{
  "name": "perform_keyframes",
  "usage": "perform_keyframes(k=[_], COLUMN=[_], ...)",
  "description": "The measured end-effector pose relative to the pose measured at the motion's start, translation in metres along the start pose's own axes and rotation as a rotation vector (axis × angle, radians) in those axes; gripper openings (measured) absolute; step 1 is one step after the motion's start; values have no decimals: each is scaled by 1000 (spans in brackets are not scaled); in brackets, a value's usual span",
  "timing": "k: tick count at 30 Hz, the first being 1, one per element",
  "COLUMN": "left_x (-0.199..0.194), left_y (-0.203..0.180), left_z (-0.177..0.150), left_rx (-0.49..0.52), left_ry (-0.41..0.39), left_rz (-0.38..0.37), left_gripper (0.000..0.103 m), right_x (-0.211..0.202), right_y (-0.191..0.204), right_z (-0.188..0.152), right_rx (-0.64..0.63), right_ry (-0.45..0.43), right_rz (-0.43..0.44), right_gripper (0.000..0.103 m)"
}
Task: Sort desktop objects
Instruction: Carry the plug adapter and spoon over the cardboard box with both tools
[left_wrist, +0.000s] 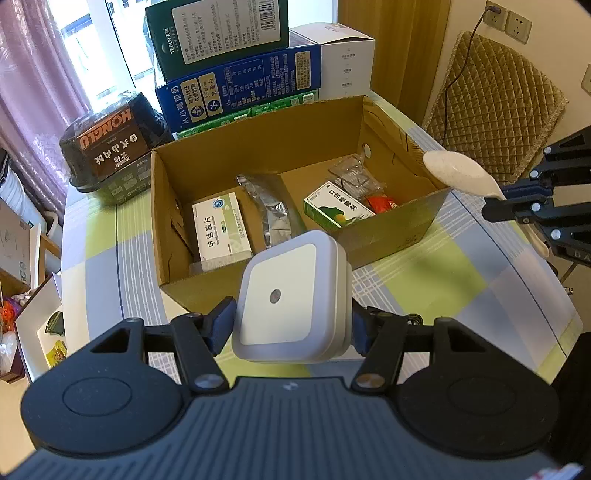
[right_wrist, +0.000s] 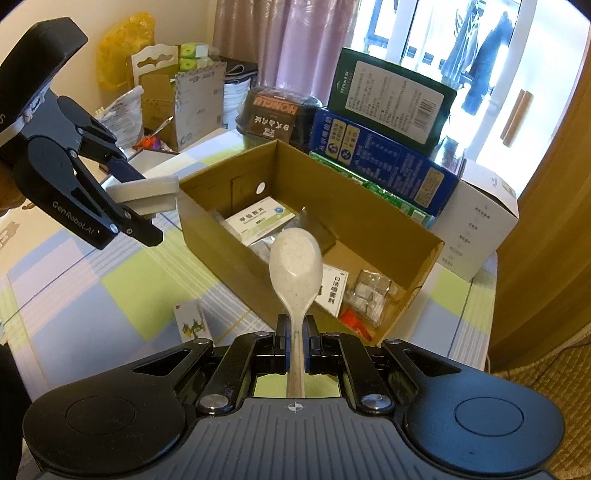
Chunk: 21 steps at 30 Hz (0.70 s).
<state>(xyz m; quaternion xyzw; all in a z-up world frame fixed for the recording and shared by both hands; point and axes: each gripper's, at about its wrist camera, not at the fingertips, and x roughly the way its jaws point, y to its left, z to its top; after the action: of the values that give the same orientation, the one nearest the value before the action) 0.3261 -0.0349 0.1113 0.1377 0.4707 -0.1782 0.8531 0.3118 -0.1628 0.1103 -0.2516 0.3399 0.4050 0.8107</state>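
A: Carrying, both of them. The left gripper (left_wrist: 291, 325) is clamped on the sides of a white square night light (left_wrist: 291, 301), low in the centre of the left wrist view, just short of the near wall of the cardboard box (left_wrist: 388, 236)

B: And the other one?

A: The right gripper (right_wrist: 295, 341) is closed on the handle of a speckled white spoon (right_wrist: 295, 258), bowl pointing up and forward over the box's near edge. In the left view that spoon shows at the right edge of the frame, above the box's right corner

B: What's in the box already?

A: It's split by a divider. The left compartment holds a white-and-green medicine box (left_wrist: 221, 229) and a silver foil pack (left_wrist: 271, 208); the right one has a green spray box (left_wrist: 338, 206), a clear plastic packet (left_wrist: 354, 175) and something red (left_wrist: 382, 203)

B: So which step is this?

A: I'd judge it the delivery leg: both items lifted, neither yet released. Which compartment each belongs in I can't tell

B: Next move?

A: Probably bring each item over its compartment, lower it below the rim, then let the fingers part. The night light is bulky, so it wants a bare patch of floor. A small card (right_wrist: 192, 319) on the checked tablecloth (right_wrist: 110, 295), lower left of the right view, looks still unsorted
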Motion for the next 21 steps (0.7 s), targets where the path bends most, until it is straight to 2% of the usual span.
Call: perform_keyframes(k=[21], left_x=[27], left_y=[7], left_z=[32], left_rx=[34], left_ry=[2], left_rz=[5], left_gripper=[57], right_x=[26], right_y=[-27], right_z=[25], right_rx=[-1], right_ry=[30], right_rz=[-25], right_gripper=[3])
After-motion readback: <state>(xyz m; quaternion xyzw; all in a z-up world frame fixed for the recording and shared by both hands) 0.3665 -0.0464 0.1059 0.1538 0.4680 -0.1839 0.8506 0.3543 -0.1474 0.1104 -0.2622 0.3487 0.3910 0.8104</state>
